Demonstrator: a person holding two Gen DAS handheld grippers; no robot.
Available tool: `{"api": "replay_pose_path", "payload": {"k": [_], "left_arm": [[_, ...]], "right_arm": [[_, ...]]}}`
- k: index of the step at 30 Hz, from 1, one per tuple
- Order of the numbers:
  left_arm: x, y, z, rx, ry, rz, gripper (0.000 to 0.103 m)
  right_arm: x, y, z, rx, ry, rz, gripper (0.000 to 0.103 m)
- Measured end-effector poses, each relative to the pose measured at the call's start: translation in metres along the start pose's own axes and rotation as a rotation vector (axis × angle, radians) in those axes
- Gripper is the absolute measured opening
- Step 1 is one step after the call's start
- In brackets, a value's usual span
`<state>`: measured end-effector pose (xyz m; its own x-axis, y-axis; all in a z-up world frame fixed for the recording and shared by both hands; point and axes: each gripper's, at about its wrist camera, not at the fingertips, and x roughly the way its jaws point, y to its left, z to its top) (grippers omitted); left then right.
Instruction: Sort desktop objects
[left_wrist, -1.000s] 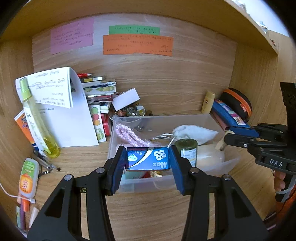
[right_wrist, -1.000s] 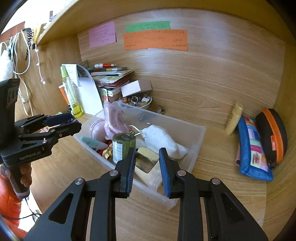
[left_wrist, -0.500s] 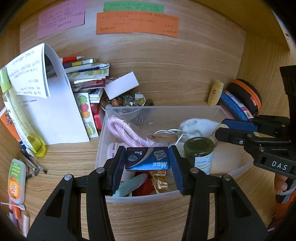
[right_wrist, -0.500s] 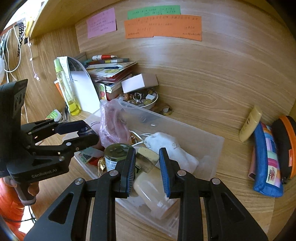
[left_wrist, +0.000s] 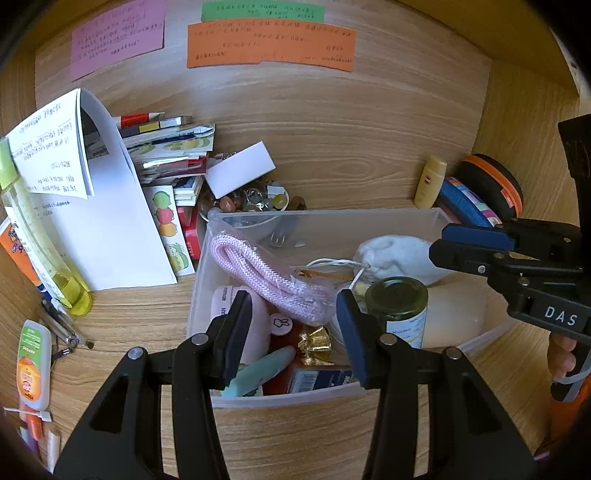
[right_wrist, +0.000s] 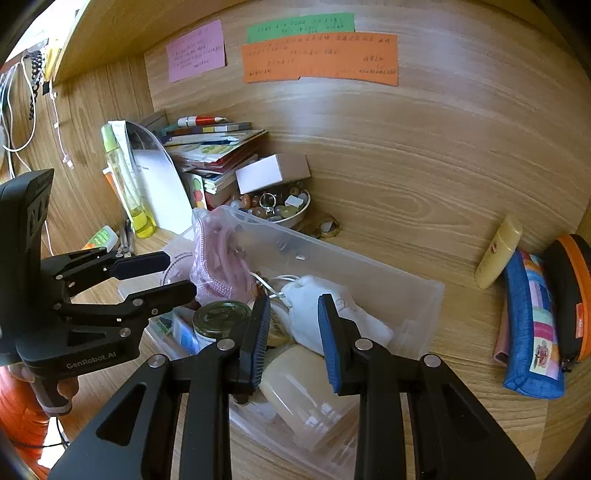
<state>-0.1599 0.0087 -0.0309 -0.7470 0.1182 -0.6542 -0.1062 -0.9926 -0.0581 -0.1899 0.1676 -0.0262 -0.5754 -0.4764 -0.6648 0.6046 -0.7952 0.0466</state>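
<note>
A clear plastic bin (left_wrist: 369, 219) stands on the wooden desk, also in the right wrist view (right_wrist: 413, 295). It holds a pink rope (left_wrist: 266, 271), a white pouch (left_wrist: 395, 254), a green-lidded jar (left_wrist: 397, 301) and a blue Max box (left_wrist: 317, 378) lying at its front. My left gripper (left_wrist: 291, 334) is open and empty above the bin's front. My right gripper (right_wrist: 291, 341) is open and empty over the bin, near the white pouch (right_wrist: 325, 314) and the jar (right_wrist: 218, 317).
Stacked books (left_wrist: 166, 147) and a white folded paper (left_wrist: 74, 192) stand at the left. A bowl of trinkets (left_wrist: 255, 201) sits behind the bin. A yellow tube (right_wrist: 498, 251), a blue pencil case (right_wrist: 532, 325) and an orange-rimmed case (right_wrist: 572, 295) lie at the right. Glue and pens (left_wrist: 35, 354) lie at the far left.
My left gripper has opened and let go of the blue Max box, which now lies in the bin's front. My right gripper has opened wider over the bin.
</note>
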Motion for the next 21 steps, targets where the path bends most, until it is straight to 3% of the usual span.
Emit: {"api": "replay_pose_path", "payload": {"k": [5, 11, 18, 21], "left_arm": [[-0.007, 0.000, -0.001, -0.003, -0.011, 0.006, 0.048], [-0.024, -0.003, -0.003, -0.003, -0.044, 0.033, 0.068], [-0.047, -0.007, -0.007, -0.010, -0.077, 0.053, 0.076], [-0.057, -0.009, -0.010, -0.018, -0.087, 0.078, 0.097]], "right_arm": [[-0.008, 0.000, -0.003, 0.008, -0.010, -0.010, 0.035], [-0.027, 0.000, -0.008, 0.021, -0.038, -0.017, 0.051], [-0.051, 0.002, -0.017, 0.022, -0.074, -0.054, 0.066], [-0.058, 0.003, -0.021, 0.027, -0.077, -0.055, 0.074]]}}
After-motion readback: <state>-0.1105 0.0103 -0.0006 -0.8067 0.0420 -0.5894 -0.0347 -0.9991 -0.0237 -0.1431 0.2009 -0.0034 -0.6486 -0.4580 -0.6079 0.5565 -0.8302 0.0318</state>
